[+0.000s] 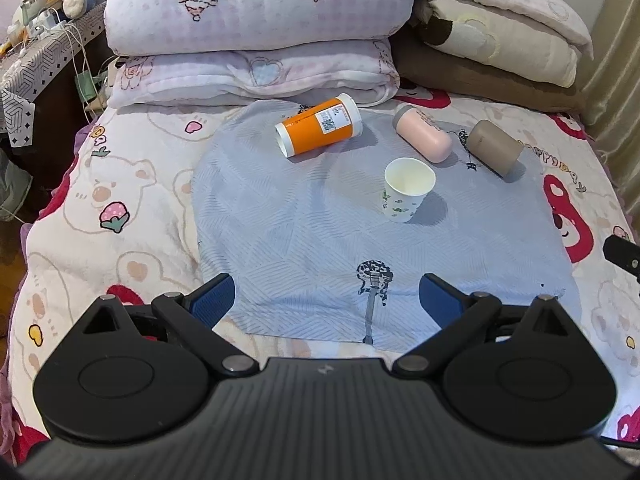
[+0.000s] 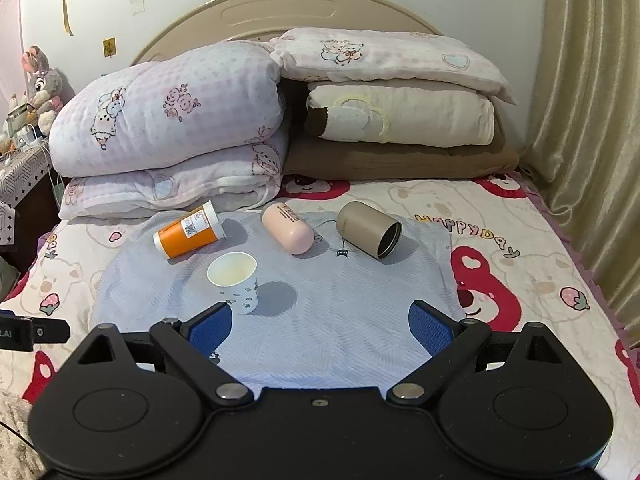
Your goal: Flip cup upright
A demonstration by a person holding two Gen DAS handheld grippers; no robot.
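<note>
Though wide open, hand-held grippers (image 1: 326, 298) (image 2: 320, 322) (both) empty.

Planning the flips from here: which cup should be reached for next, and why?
Probably move the right tool, open and empty, toward the tan cup. It lies on its side on that tool's side, while the paper cup already stands upright.

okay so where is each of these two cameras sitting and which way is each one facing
Left wrist: on the left gripper, above the bed's near end, looking toward the pillows; its open fingers show, plus the right gripper's edge.
Right wrist: on the right gripper, lower, facing the headboard; its open fingers show.
Shared: upright paper cup, lying orange cup, pink cup, brown cup.
</note>
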